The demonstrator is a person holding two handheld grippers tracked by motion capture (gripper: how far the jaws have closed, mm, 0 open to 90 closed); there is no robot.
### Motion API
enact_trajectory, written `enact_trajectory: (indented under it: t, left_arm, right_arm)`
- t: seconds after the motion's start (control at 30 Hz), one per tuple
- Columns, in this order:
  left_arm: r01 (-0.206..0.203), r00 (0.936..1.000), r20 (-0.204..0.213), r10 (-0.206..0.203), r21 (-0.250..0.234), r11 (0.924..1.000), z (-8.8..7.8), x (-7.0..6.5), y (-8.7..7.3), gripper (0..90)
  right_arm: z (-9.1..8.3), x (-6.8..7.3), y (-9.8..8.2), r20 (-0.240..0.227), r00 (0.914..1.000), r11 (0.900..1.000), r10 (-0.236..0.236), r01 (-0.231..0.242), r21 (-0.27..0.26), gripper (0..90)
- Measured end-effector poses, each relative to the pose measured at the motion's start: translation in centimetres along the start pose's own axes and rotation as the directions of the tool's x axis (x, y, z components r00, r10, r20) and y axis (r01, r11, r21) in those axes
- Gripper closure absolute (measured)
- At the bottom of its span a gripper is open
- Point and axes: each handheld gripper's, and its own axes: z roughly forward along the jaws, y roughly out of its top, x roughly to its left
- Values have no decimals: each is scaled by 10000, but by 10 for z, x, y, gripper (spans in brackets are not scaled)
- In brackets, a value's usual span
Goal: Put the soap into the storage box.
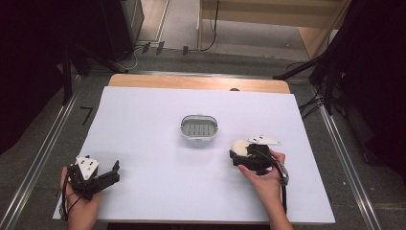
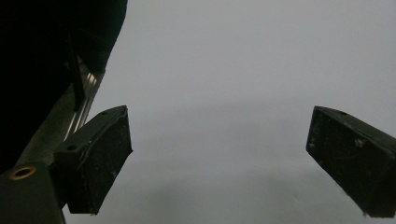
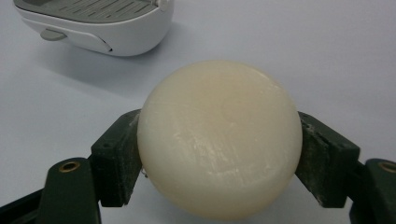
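A round cream-coloured bar of soap (image 3: 219,137) sits between the two black jaws of my right gripper (image 3: 219,158), which is shut on it, both pads pressing its sides. From above, the soap (image 1: 238,145) and the right gripper (image 1: 242,152) are right of the table's middle, just off the soap dish. That white oval soap dish (image 1: 199,127) with a grey slotted insert stands at the centre; its front wall (image 3: 107,35) lies ahead of the soap. My left gripper (image 1: 114,172) rests at the near left corner, open, with bare table between its pads (image 2: 100,161).
A white sheet covers the table (image 1: 153,143), with a wooden strip (image 1: 191,82) along its far edge. Metal rails (image 1: 43,153) run down both sides. Black stands and cables (image 1: 321,81) crowd the floor beyond the far corners.
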Motion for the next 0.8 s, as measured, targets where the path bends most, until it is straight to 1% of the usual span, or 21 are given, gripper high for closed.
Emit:
enact_trajectory:
  t: [0.17, 0.53, 0.8]
  left_arm:
    - [-39, 10000, 27, 39, 43, 10000, 0, 0, 0, 45]
    - [-52, 10000, 46, 51, 51, 10000, 0, 0, 0, 42]
    - [-72, 9999, 84, 72, 63, 10000, 0, 0, 0, 43]
  right_arm:
    - [1, 4, 5, -54, 10000, 10000, -56, 56, -23, 254]
    - [4, 10, 16, -186, 9997, 9999, -128, 128, -3, 254]
    - [8, 19, 24, -272, 9993, 9996, -274, 274, -3, 254]
